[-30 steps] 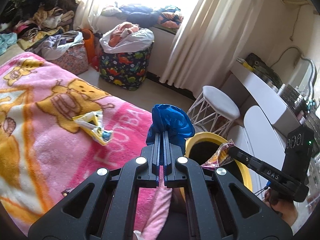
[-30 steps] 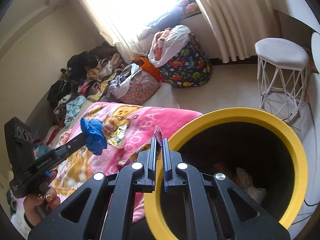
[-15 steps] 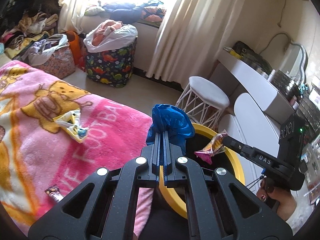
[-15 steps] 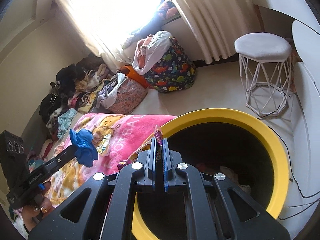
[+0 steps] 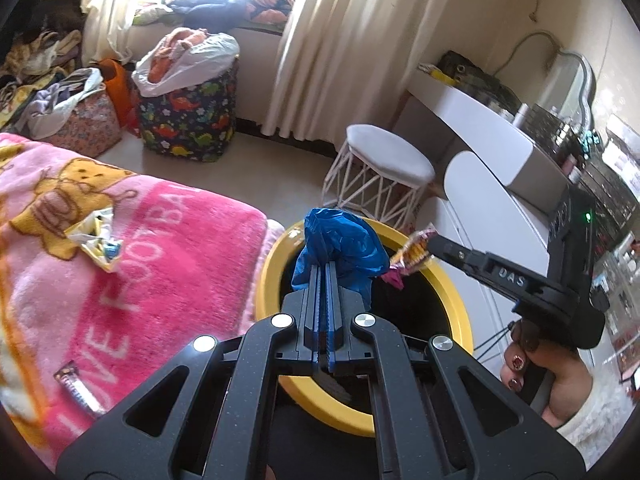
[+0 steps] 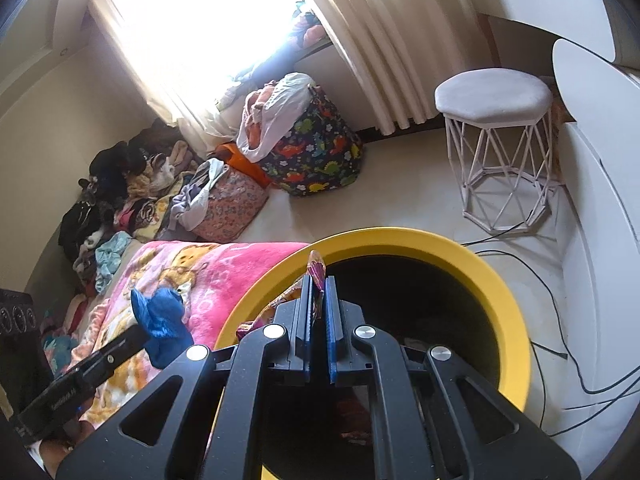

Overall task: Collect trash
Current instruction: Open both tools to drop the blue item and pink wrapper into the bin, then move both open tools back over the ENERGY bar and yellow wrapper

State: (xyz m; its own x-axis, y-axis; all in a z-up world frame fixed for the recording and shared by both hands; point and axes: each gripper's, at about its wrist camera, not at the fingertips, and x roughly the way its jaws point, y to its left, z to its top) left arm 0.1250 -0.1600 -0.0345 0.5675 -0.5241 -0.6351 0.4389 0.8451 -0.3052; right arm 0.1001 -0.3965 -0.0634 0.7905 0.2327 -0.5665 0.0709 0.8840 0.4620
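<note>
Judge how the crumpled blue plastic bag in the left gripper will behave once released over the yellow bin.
The blue plastic bag looks floppy: it bunches and droops around the left gripper. Probably very light, so it may drift rather than drop straight into the yellow bin. Thin film might also cling briefly to the pads.

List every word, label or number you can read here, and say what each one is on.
"DAS" – on the right gripper, seen from the left wrist.
"OVE FOOTBA" – white letters on the pink blanket, cut off at both ends.
Small wrapper on the blanket: print too blurred to read.
Left gripper: lettering on its side upside down and unreadable.
</note>
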